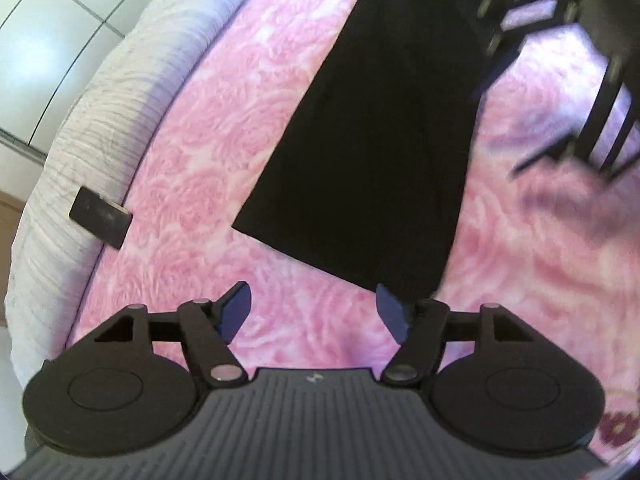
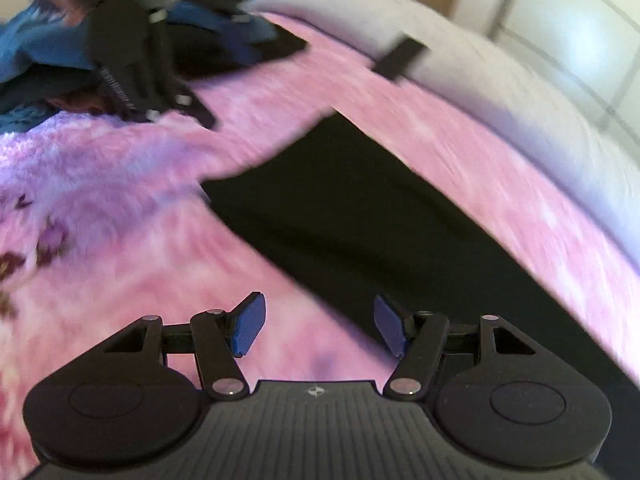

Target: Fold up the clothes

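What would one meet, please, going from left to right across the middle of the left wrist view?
White tiled floor → white ribbed mattress edge → small black rectangular tag → pink rose-patterned blanket → long black folded garment → right gripper.

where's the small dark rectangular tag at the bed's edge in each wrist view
Left wrist: the dark tag sits at far left, mid-height, on the seam between the white bed edge and the pink blanket.
Right wrist: the dark tag sits upper right of centre, on the same seam, blurred.
Shared landmark: the long black garment lies flat on the pink blanket in both.
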